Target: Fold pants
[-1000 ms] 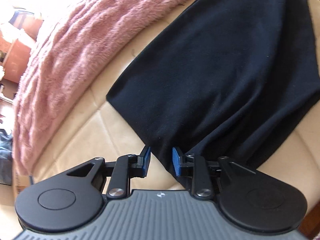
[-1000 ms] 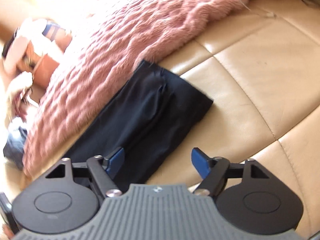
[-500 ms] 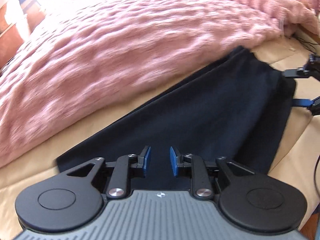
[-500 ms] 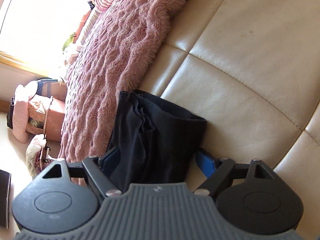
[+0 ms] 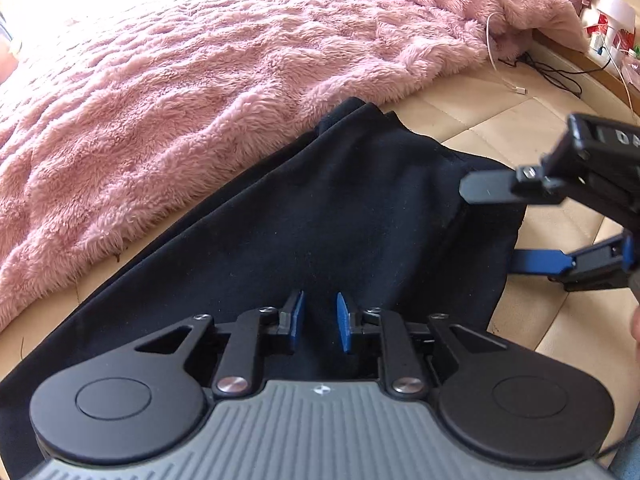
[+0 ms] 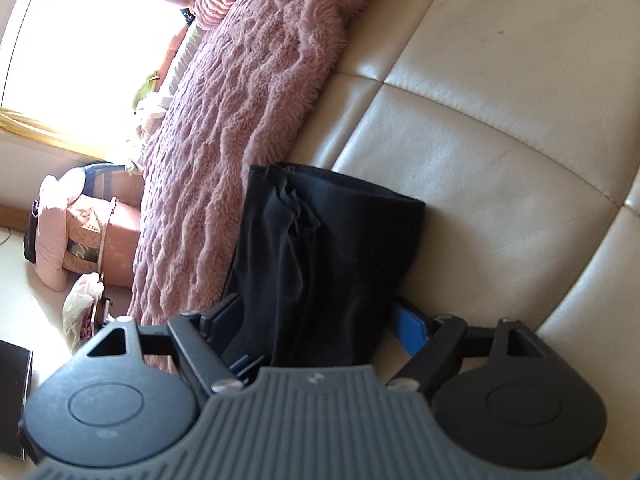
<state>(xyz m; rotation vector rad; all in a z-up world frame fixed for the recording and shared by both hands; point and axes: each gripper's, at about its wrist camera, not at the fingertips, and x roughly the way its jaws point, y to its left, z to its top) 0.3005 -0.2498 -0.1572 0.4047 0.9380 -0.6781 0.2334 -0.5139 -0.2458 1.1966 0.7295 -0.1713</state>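
A: On the cream, panelled leather surface (image 6: 500, 168) lie the black fabric pants (image 5: 340, 216), folded lengthwise into a long band. One long edge runs just beside the fluffy pink blanket (image 5: 200, 80), touching its fringe at the far corner.

B: And the left gripper (image 5: 320, 322)?

A: It sits low over the near part of the pants. Its blue-padded fingers (image 5: 297, 318) stand a narrow gap apart, with dark cloth showing between and below them. I cannot tell whether any fold is actually pinched.

B: The right gripper (image 6: 316, 320)?

A: Its jaws are spread wide, one on either side of the pants' end. In the right wrist view the black cloth fills the space between them; the blue pad (image 6: 408, 326) on the right shows against the leather, the left finger is partly hidden behind the fabric. They are not closed on it.

B: Does the left wrist view show it too?

A: Yes, it shows the right gripper (image 5: 500, 224) at the far end of the pants, one finger above the cloth, the other low by the leather.

B: Anything else?

A: A white cable (image 5: 496, 56) and black cords (image 5: 552, 74) lie beyond the blanket. In the right wrist view, pink cushions (image 6: 52, 240) sit on the floor under a bright window (image 6: 88, 48).
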